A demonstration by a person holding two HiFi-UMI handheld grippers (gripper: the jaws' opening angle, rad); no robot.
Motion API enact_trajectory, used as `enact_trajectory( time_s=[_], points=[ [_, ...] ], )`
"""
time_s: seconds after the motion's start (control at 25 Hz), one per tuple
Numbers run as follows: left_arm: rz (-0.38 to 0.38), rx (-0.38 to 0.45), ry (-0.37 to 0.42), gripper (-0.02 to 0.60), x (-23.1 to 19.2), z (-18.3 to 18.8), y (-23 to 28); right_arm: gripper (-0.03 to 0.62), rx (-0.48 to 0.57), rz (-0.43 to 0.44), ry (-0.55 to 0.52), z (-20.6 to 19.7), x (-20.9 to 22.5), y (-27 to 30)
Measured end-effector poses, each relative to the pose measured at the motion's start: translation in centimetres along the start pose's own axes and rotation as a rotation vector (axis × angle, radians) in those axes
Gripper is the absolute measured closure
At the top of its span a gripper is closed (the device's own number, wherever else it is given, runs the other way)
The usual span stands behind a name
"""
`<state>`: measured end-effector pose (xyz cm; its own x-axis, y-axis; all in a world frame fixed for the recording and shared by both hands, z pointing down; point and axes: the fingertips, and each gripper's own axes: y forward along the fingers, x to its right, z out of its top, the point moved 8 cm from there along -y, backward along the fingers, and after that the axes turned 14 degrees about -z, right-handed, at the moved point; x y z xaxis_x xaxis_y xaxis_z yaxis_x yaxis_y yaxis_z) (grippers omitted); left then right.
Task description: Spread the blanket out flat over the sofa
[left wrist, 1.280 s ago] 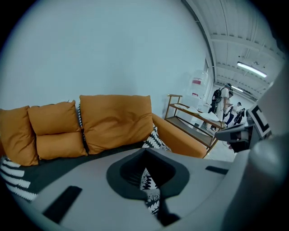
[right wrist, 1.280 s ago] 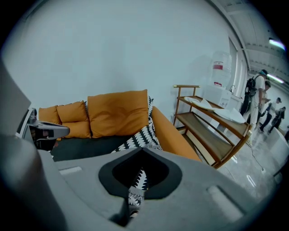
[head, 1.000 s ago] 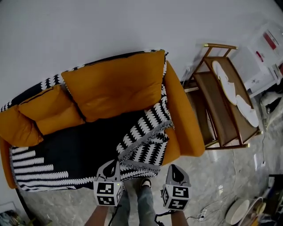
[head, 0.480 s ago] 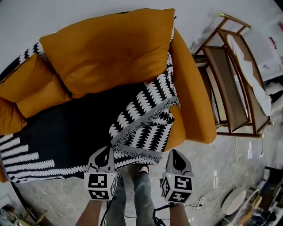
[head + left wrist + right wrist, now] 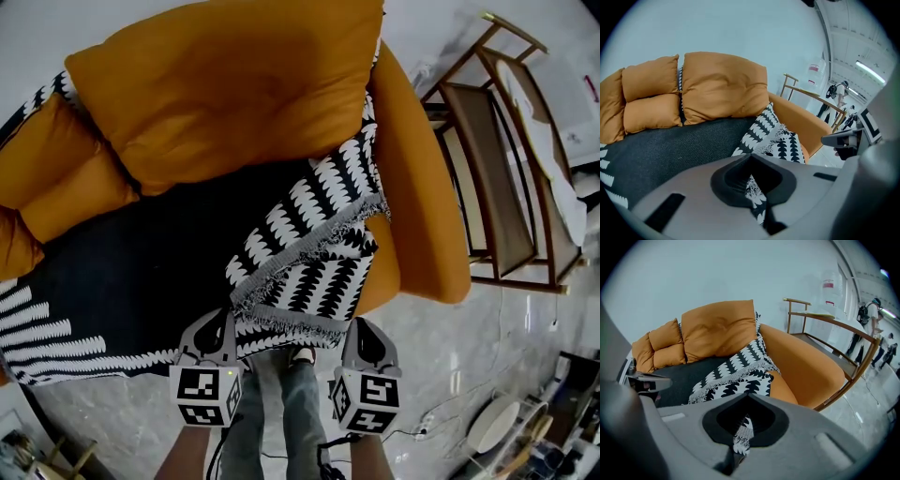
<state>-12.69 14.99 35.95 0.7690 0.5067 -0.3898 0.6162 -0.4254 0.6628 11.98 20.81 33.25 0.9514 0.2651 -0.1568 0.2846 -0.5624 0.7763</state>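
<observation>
Left gripper [image 5: 221, 323] and right gripper [image 5: 361, 330] each pinch the blanket [image 5: 309, 253] at its fringed front edge; blanket covers the sofa [image 5: 422, 216] seat, its right end doubled back, just ahead of both grippers

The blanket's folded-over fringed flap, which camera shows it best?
The head view: from above, the blanket flap shows almost whole, doubled over at the right end of the sofa. The right gripper view shows it obliquely; the left gripper view catches only part.
</observation>
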Motion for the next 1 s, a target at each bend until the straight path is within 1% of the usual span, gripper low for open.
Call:
enact_trajectory(
  time_s=[0.12, 0.24, 0.48, 0.6, 0.76, 1.0],
  points=[
    [-0.006, 0.013, -0.009, 0.584, -0.1, 0.2, 0.3, 0.589, -0.001, 0.003, -0.010, 0.3, 0.0, 0.3],
    [-0.033, 0.014, -0.011, 0.584, -0.3, 0.3, 1.0, 0.589, -0.003, -0.002, -0.013, 0.6, 0.3, 0.7],
    [-0.078, -0.028, 0.034, 0.584, -1.2, 0.6, 1.8, 0.589, -0.017, -0.005, -0.022, 0.7, 0.2, 0.9],
    [-0.105, -0.037, 0.033, 0.583, -1.8, 0.8, 2.2, 0.589, -0.027, -0.005, -0.024, 0.6, -0.1, 1.1],
    [-0.110, -0.041, 0.027, 0.583, -2.7, 1.0, 2.6, 0.589, -0.036, -0.004, -0.035, 0.6, -0.4, 1.4],
    [-0.109, -0.062, 0.030, 0.580, -3.4, 2.0, 3.7, 0.589, -0.057, -0.002, -0.048, 1.2, 0.3, 2.1]
  ],
)
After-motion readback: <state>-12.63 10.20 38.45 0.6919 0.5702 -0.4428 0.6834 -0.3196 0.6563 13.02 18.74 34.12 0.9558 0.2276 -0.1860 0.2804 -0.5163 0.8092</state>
